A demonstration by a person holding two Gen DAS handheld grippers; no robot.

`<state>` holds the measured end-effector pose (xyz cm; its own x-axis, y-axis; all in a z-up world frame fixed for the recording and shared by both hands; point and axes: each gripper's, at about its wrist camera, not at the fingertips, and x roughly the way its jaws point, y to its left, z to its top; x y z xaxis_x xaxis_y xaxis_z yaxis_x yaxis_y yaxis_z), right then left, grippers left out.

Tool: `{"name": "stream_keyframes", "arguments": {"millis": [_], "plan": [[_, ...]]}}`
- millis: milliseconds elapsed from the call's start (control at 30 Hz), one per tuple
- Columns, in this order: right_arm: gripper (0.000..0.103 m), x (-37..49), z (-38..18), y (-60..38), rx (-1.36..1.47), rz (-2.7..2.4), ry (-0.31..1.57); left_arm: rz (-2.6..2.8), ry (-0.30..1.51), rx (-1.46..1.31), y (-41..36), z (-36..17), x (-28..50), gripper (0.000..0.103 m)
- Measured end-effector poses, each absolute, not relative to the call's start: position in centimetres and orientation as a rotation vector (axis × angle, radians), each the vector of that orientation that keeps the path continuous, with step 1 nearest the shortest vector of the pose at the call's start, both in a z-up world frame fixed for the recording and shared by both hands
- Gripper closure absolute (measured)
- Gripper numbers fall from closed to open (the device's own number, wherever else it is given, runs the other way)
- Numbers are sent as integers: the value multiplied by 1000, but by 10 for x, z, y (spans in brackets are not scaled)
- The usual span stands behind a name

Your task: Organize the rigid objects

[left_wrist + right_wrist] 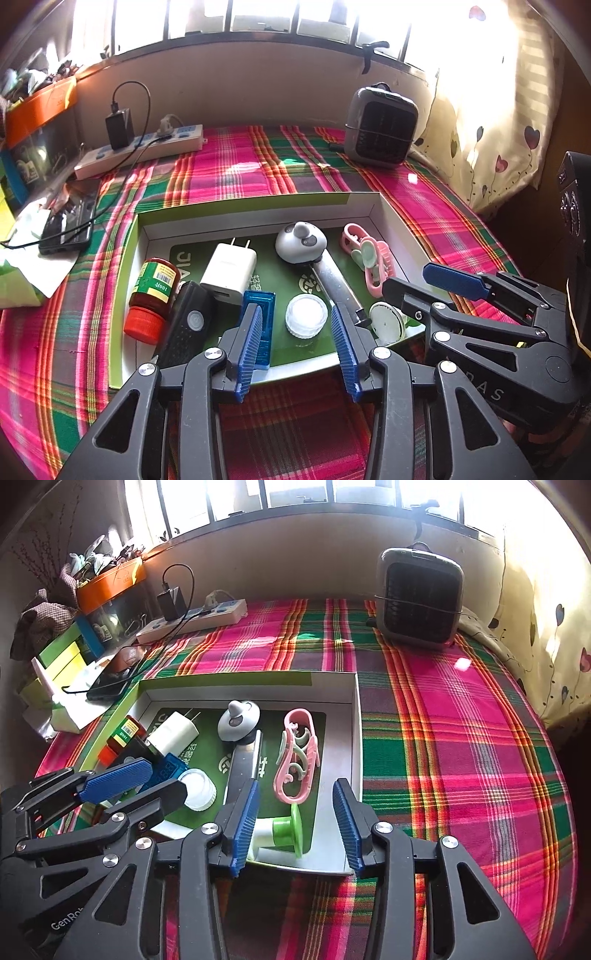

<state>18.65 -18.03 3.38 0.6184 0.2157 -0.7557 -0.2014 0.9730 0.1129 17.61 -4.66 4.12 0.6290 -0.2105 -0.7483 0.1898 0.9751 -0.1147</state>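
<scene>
A shallow tray (258, 218) with white walls and a green floor lies on the plaid cloth. It holds a red-capped bottle (151, 295), a black device (188, 325), a white charger (229, 271), a blue clear box (264, 325), a white cap (306, 315), a grey-headed tool with a metal handle (301, 242) and a pink hair clip (369, 258). My left gripper (295, 310) is open over the tray's near edge, the white cap showing between its fingers, untouched. My right gripper (295, 788) is open too, above a green-and-white spool (284, 829) in the tray's (356, 738) near right corner.
A small grey fan (380, 125) stands at the back right. A power strip (140, 147) with a black adapter lies at the back left, a phone (66, 229) on a cable left of the tray. Boxes and clutter (74, 646) crowd the left edge; a curtain (491, 110) hangs right.
</scene>
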Motion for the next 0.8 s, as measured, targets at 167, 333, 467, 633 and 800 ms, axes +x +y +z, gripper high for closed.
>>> {"name": "stream_keyframes", "arguments": {"millis": [167, 333, 467, 633, 800], "plan": [[55, 180, 37, -182, 27, 238, 867, -226, 856, -30, -46, 44, 170, 65], [55, 174, 39, -182, 33, 239, 862, -216, 838, -25, -45, 49, 161, 65], [55, 167, 43, -182, 44, 242, 844, -199, 833, -22, -44, 52, 154, 65], [55, 157, 47, -183, 49, 241, 830, -184, 832, -26, -41, 53, 145, 64], [55, 145, 48, -181, 44, 244, 822, -163, 826, -25, -38, 53, 132, 64]]}}
